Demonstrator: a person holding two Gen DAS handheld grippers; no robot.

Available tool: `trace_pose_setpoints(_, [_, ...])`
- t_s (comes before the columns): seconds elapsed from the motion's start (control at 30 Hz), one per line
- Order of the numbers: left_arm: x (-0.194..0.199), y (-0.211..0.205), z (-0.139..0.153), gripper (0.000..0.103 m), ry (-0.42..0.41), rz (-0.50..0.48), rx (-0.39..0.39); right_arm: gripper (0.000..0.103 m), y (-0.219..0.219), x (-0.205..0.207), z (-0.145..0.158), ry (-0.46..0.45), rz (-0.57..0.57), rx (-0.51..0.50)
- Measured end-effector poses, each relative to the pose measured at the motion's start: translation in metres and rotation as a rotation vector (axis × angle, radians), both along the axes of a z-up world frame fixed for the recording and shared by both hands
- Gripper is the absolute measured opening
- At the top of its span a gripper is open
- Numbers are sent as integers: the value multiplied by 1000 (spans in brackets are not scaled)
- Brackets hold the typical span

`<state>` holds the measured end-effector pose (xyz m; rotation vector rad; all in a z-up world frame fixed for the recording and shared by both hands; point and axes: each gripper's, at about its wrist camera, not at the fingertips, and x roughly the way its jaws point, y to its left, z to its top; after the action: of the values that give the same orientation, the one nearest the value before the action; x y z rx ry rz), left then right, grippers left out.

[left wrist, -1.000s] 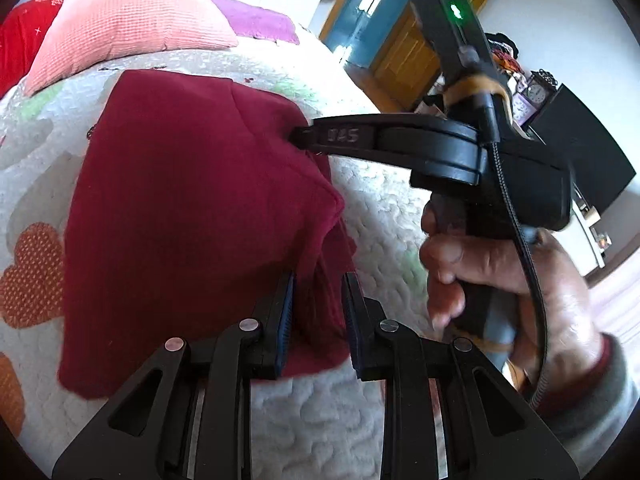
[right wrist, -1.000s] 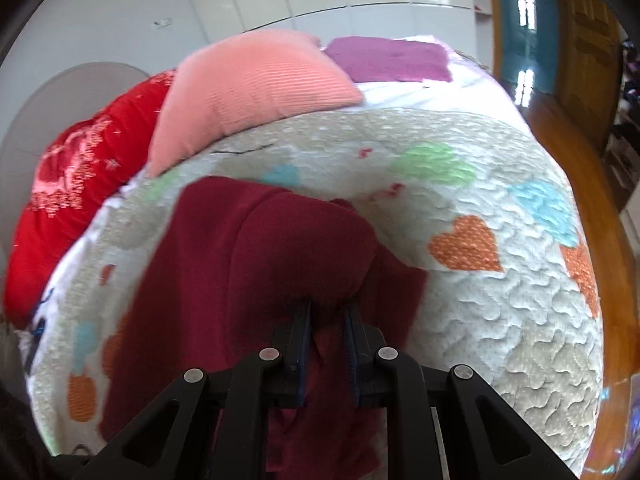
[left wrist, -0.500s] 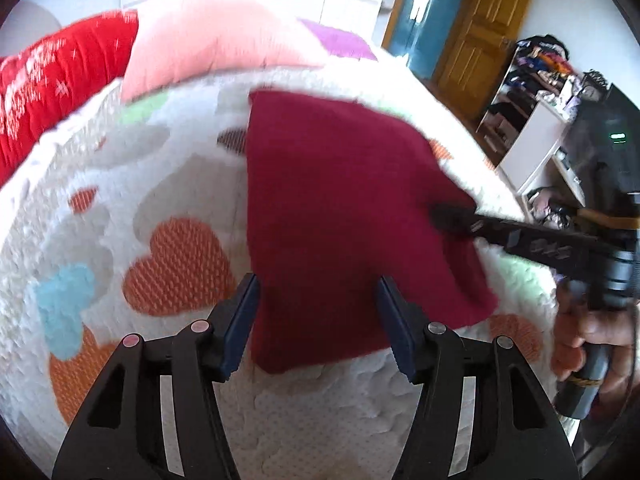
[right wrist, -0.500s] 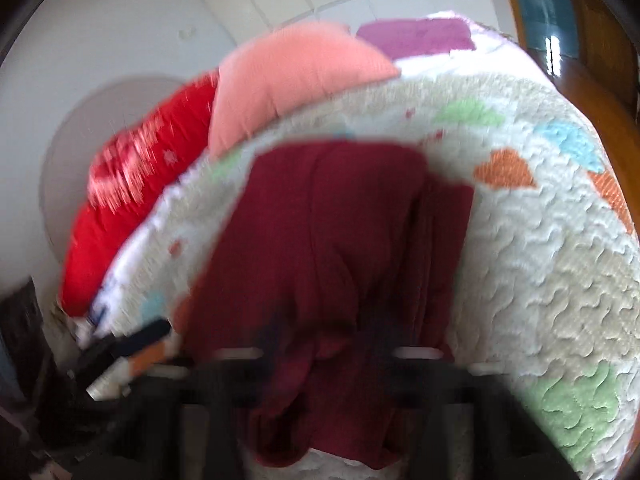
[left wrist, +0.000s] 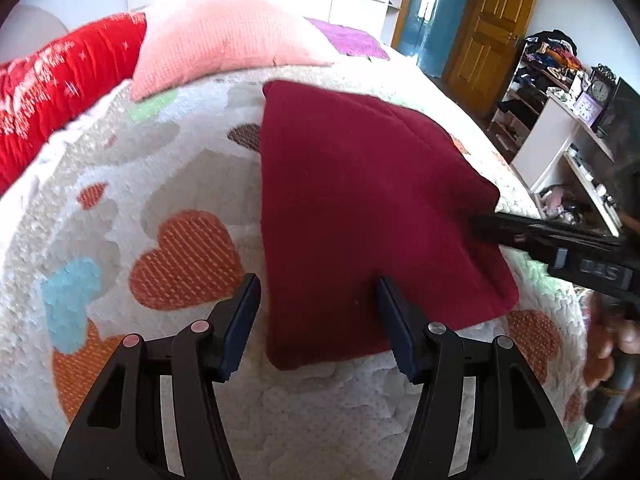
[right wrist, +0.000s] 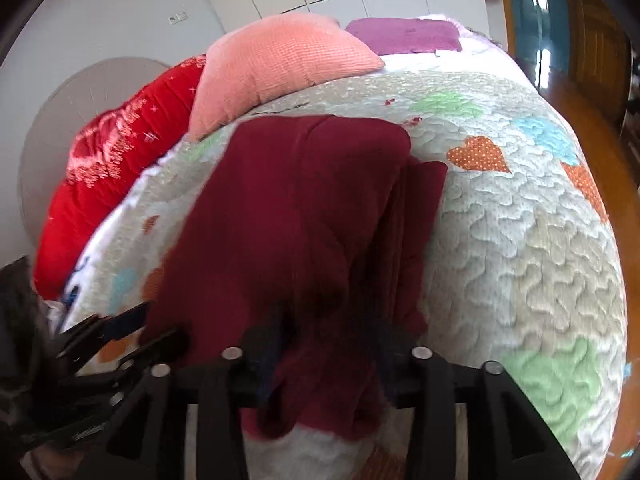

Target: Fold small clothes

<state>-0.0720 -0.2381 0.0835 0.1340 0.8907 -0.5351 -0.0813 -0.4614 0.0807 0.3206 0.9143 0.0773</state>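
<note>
On the heart-patterned quilt your folded maroon garment lies soft and floppy. Left gripper gapes, empty; right gripper, just opening, straddles its hem; pinch through all layers at corners.

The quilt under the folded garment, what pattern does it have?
The quilt is white with coloured hearts: orange, blue, green. Clearest in the left wrist view.
</note>
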Motion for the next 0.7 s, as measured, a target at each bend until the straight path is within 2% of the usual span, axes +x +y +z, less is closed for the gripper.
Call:
trace_pose_setpoints(0.1, [0,0,10,60,-37,9,6,43,5,-17,25,-77,-25,-111])
trace_pose_setpoints(0.2, [9,0,15,60,-64,26,16,43,3,-31,49,-168,-52,-83])
trace_pose_setpoints(0.3, [21,0,15,60,-64,45,14,43,8,-27,61,-229,-30,-75])
trace_pose_setpoints(0.47, [38,-2,7,60,-57,65,13,42,26,-4,48,-203,-6,-153])
trace_pose_setpoints(0.57, [45,-2,4,67,-59,80,1,40,20,10,28,-164,-52,-152])
trace_pose_setpoints(0.63, [50,-3,1,69,-44,79,-12,39,12,17,14,-122,-92,-163])
trace_pose_setpoints(0.7, [52,-4,-2,69,-33,78,-22,39,-1,21,-7,-78,-110,-111])
